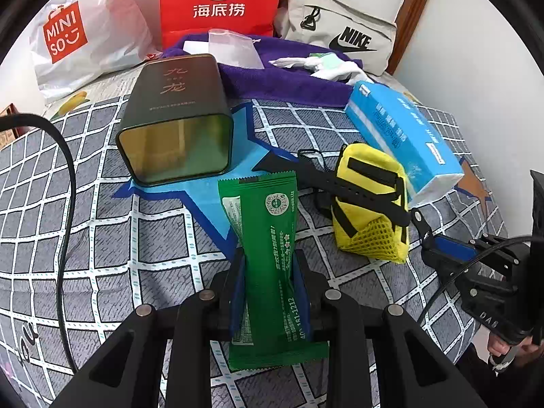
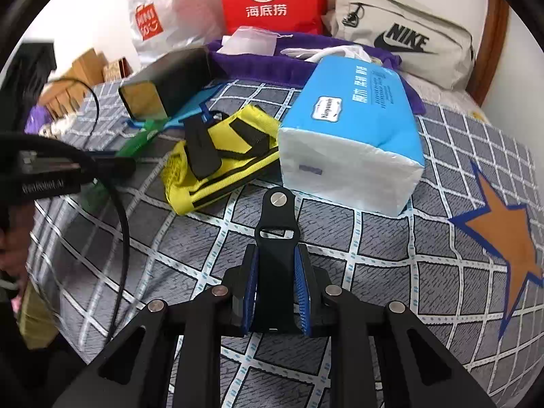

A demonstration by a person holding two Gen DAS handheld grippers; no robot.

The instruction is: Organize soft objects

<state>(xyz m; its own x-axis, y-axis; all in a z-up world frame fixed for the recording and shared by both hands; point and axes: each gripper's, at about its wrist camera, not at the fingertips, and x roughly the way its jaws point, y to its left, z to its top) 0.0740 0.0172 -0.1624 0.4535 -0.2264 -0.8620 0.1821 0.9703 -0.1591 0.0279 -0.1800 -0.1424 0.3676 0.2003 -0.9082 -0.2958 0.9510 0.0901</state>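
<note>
My left gripper [image 1: 268,255] is shut on a green snack packet [image 1: 265,238] and holds it just above the bed, pointing toward the open mouth of a dark tin box [image 1: 176,119] lying on its side. My right gripper [image 2: 276,255] is shut on a black watch strap [image 2: 276,234]; in the left wrist view the strap [image 1: 343,183] runs across a yellow mesh pouch [image 1: 370,204]. The pouch [image 2: 221,156] lies left of a blue tissue pack [image 2: 353,129]. The right gripper also shows in the left wrist view [image 1: 442,241].
A checked grey bedsheet [image 1: 102,238] covers the bed. At the back lie a purple towel [image 1: 285,78], a red paper bag [image 1: 221,0], a white Miniso bag [image 1: 81,34] and a grey Nike bag [image 1: 340,27]. A black cable [image 1: 68,183] hangs at left.
</note>
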